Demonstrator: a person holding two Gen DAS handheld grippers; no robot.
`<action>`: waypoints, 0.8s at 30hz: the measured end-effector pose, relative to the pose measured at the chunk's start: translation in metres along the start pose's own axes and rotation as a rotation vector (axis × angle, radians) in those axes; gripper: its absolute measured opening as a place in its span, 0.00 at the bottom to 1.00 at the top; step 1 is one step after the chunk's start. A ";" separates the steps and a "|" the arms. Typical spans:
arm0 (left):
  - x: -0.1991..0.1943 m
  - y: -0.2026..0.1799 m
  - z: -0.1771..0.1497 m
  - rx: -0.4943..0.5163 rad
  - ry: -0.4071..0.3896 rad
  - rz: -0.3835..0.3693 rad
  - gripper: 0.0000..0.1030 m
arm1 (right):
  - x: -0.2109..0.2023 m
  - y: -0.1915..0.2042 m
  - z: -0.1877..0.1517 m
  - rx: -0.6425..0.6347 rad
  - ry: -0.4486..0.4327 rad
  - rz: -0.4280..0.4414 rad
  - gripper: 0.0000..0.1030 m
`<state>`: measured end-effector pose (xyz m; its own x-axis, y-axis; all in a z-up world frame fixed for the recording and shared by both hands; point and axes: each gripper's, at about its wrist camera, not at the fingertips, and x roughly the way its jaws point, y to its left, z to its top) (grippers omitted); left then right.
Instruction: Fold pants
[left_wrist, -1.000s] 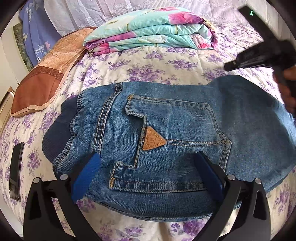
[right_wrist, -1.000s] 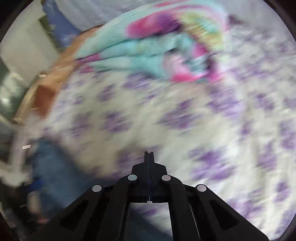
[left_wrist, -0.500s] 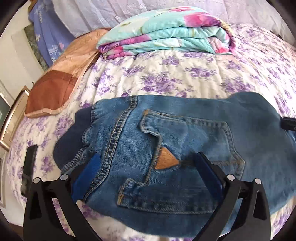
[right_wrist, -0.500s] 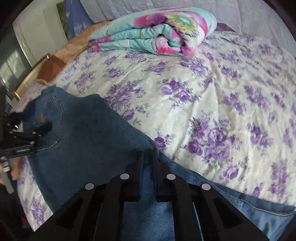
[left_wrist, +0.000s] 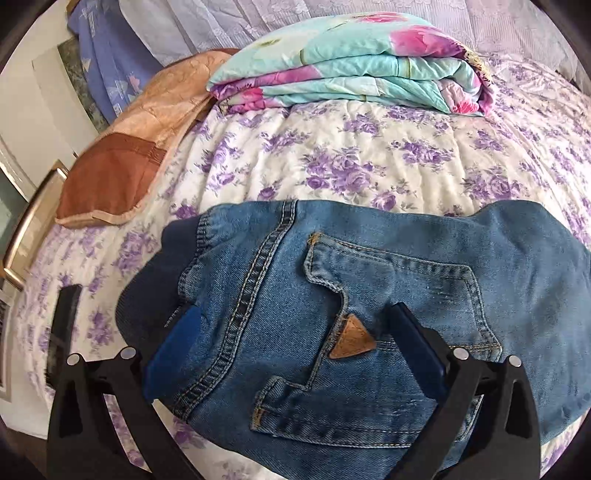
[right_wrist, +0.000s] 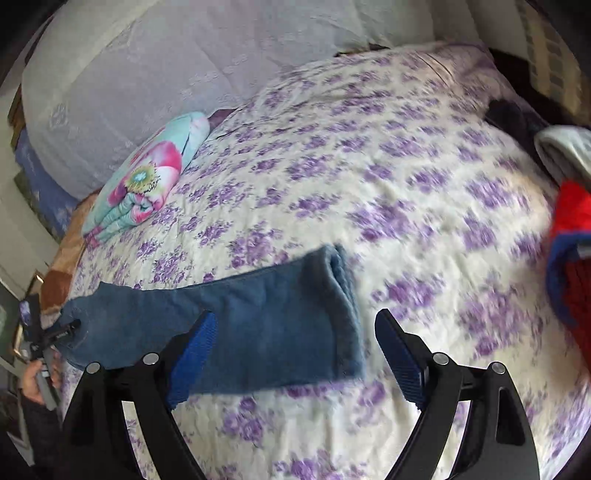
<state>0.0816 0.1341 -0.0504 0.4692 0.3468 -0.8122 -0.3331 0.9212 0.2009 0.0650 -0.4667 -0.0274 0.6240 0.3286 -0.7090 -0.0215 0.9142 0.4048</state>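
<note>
step: jeans (right_wrist: 258, 332) lie flat on the bedspread (right_wrist: 406, 184), legs apparently laid one on the other; looks like the reach for the hem ahead of a lengthwise fold toward the waist
left gripper (left_wrist: 295, 354): blue pads spread wide over the waist end, hip pocket (left_wrist: 388, 325) and tan patch (left_wrist: 351, 339) between them; denim looks loose, not pinched, contact with pads unclear
right gripper (right_wrist: 295, 354): jaws opening, pads wide apart over the leg end; one pad over denim, the other over bare bedspread, nothing clamped; view blurred
jeans place: near edge of the bed, near-left part of the right wrist view; folded quilt (right_wrist: 147, 184) well apart at the far left
long axis: runs left to right across the near edge of the bed
pointing: waistband (left_wrist: 147, 306) at the left end, hem (right_wrist: 343, 306) at the right end, back side up
next move needs: right pads down over the hem, both layers caught, then shut; left stays at the waist as an anchor, my read
then: hem carried left over to the waistband, edges lined up
risk: only the top layer gets caught, or the fold skews
other stuff: brown pillow (left_wrist: 110, 184) far left, red garment (right_wrist: 572, 277) at the right edge, a hand (right_wrist: 37, 376) on the left handle; none in the fold path
</note>
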 end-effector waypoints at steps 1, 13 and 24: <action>0.000 0.004 -0.001 -0.006 -0.008 -0.016 0.96 | -0.005 -0.009 -0.006 0.035 -0.007 0.023 0.85; -0.024 -0.001 -0.021 0.042 -0.032 0.005 0.96 | 0.066 -0.014 -0.033 0.290 0.101 0.156 0.75; -0.021 0.005 -0.029 0.001 -0.031 -0.008 0.96 | 0.035 0.067 0.003 0.057 -0.043 -0.023 0.19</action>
<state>0.0461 0.1265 -0.0480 0.4973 0.3446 -0.7962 -0.3283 0.9242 0.1949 0.0873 -0.3948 -0.0234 0.6572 0.2957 -0.6933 0.0369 0.9061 0.4215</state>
